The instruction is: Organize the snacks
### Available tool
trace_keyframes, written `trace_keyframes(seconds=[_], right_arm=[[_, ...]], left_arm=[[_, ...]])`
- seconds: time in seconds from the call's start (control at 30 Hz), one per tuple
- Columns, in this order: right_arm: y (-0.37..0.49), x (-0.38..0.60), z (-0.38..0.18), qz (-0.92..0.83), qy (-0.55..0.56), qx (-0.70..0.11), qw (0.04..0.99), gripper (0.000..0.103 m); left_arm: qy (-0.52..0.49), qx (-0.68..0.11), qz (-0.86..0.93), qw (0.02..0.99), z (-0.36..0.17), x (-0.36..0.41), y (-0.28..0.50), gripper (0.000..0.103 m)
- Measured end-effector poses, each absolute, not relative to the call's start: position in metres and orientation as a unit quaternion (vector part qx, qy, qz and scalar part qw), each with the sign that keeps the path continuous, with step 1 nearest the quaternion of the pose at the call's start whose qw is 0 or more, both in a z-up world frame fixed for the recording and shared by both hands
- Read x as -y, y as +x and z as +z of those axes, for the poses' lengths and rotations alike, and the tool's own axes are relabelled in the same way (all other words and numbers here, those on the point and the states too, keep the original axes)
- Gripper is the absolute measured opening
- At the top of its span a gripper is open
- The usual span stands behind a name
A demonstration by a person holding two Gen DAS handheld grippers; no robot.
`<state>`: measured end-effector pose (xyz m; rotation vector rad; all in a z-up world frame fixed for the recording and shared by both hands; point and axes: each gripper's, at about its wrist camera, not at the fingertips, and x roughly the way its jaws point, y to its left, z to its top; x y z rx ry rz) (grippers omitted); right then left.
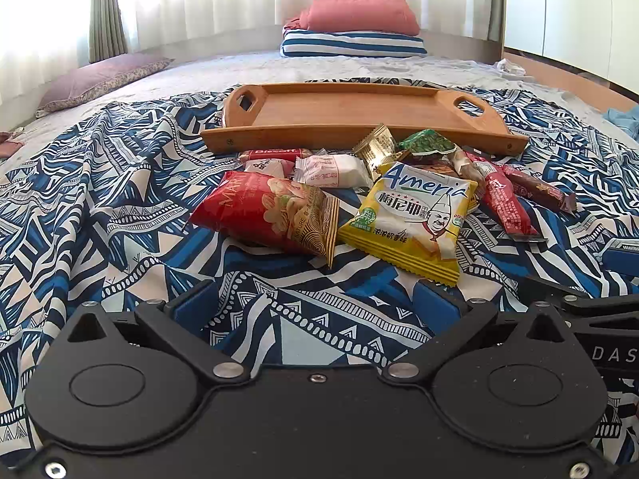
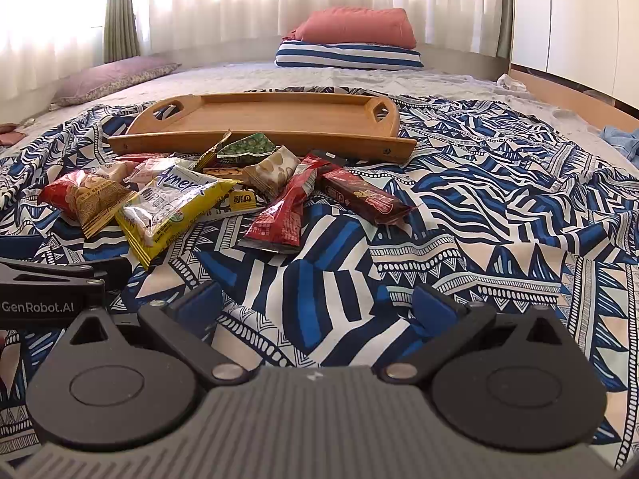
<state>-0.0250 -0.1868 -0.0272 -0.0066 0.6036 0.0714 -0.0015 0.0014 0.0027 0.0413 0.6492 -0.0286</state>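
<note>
- Two grippers are hovering low over the patterned blue-and-white bedspread [image 1: 120,207], side by side: the left gripper [image 1: 315,307] and the right gripper [image 2: 317,305], each with its blue fingers spread wide and gripping nothing.
- One snack pile is lying just ahead of them on the cloth, touching neither gripper.
- Nearest in the pile are lying one red peanut packet [image 1: 267,211] and one yellow "Ameria" cracker packet [image 1: 415,215], side by side and touching.
- Two long red wrappers are lying on the pile's right: a bright red bar [image 2: 283,215] and a dark red bar [image 2: 367,199].
- Behind are sitting one white candy packet [image 1: 335,169], one gold packet [image 1: 377,147], one green packet [image 1: 429,141] and one red Biscoff biscuit [image 1: 275,154].
- One beige packet [image 2: 273,169] and one yellow strip under the crackers [image 2: 243,198] are showing clearly only in the right wrist view; the Biscoff label is reading only in the left.
- One wooden tray [image 1: 359,131] with two cut-out handles is sitting just beyond the pile, holding nothing.
- Farthest, two folded items are resting stacked: a pink blanket [image 1: 359,14] on a striped one [image 1: 353,44], with one purple pillow [image 1: 104,78] to the left.
</note>
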Motion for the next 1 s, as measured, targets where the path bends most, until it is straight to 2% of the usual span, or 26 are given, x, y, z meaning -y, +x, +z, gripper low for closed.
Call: trace_keyframes(seconds=[0.33,0.73,0.83,1.0], right_arm=[[-0.021,0.184,-0.026,0.034,-0.009,-0.309,0.95,0.103],[-0.008,0.195,-0.011,0.049,0.004,-0.353,0.934,0.103],[-0.005,0.208,-0.002,0.036,0.042,-0.344,0.937,0.095],[0.014,0.237,0.008,-0.006,0.066,-0.326,0.943,0.089]], left_arm=[[0.02,-0.32,-0.015,0.947,0.003,-0.001,-0.001,0.103],[0.021,-0.361,-0.044,0.931,0.014,-0.011,0.011,0.103],[0.023,-0.366,-0.052,0.929,0.02,-0.015,0.012,0.103],[0.05,-0.35,-0.028,0.935,0.029,-0.022,0.013,0.103]])
